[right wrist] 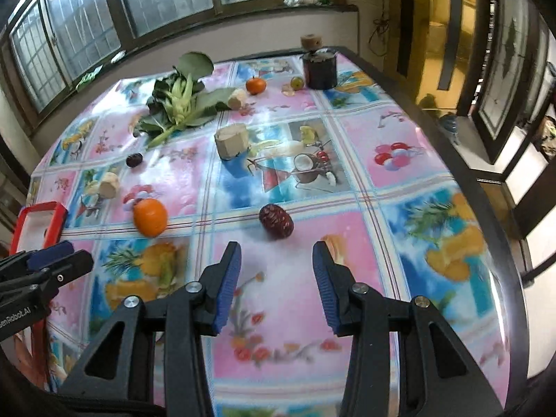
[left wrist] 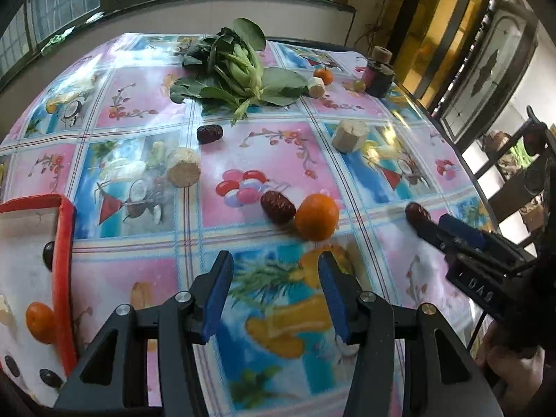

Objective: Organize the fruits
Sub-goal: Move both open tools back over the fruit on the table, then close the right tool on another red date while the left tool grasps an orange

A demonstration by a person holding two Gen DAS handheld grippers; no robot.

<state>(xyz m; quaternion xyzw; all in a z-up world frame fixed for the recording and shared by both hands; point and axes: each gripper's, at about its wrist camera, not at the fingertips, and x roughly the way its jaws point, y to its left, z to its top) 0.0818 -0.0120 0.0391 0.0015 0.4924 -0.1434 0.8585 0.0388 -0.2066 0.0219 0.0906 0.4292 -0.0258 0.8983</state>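
Note:
My left gripper (left wrist: 276, 260) is open and empty, just short of an orange tangerine (left wrist: 316, 217) with a red date (left wrist: 277, 207) touching its left side. My right gripper (right wrist: 277, 252) is open and empty, just short of another red date (right wrist: 276, 220); that date also shows in the left wrist view (left wrist: 418, 214) at the right gripper's tips. The red-rimmed white tray (left wrist: 64, 260) at the left holds a tangerine (left wrist: 40, 322) and dark dates. A darker date (left wrist: 209, 133) and a far tangerine (left wrist: 323, 75) lie further back.
Leafy greens (left wrist: 236, 69) lie at the back of the patterned tablecloth (left wrist: 146, 104). Pale cut stem chunks (left wrist: 184, 171) (left wrist: 348, 135) (left wrist: 316, 87) are scattered about. A dark jar (left wrist: 378, 75) and a small green fruit (left wrist: 359, 85) stand at the far right corner. The table edge runs along the right.

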